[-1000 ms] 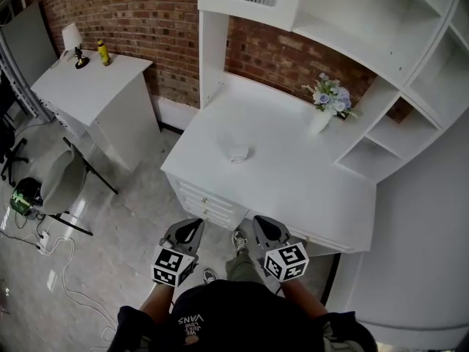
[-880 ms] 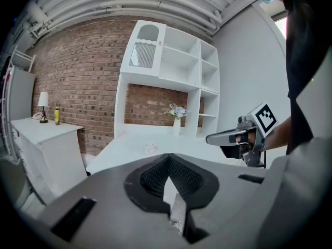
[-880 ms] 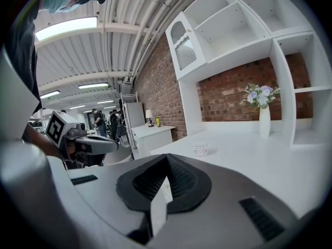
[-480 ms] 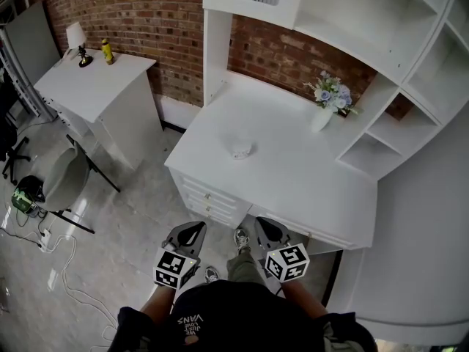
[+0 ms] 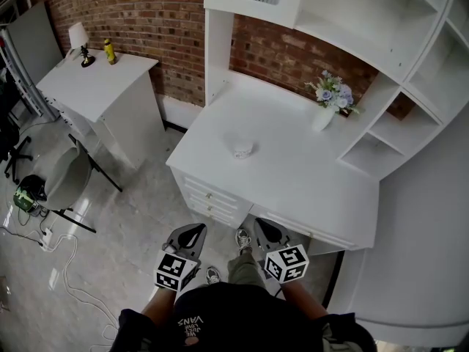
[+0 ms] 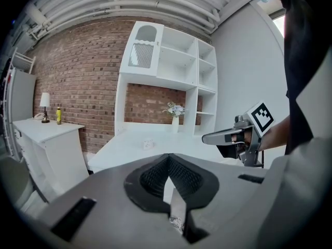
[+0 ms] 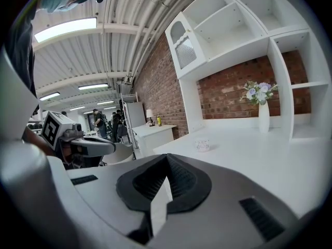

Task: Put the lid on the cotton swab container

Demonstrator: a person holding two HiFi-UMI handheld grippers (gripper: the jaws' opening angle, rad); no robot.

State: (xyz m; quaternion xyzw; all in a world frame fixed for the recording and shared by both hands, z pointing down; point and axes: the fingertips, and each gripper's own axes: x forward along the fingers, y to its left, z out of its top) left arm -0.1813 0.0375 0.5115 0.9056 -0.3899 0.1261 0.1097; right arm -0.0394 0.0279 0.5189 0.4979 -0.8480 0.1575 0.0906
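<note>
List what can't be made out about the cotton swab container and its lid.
- Cotton swab container, head view: too small to tell whether a lid sits on it.
- Lid: no separate one discernible in any view; both gripper views show the container distant and blurred.
- Container's markings, right gripper view: too small to read.

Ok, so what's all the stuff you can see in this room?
desk: one, white, against the brick wall
shelves: one unit, white, above desk
cotton swab container: one, white, mid-desk
vase of flowers: one, white vase, purple blooms, back of desk
side table: one, white, left
lamp: one, white shade, on side table
bottle: one, yellow, beside lamp
chair: one, grey, far left
left tongs: one, grey, shut, empty
right tongs: one, grey, shut, empty
</note>
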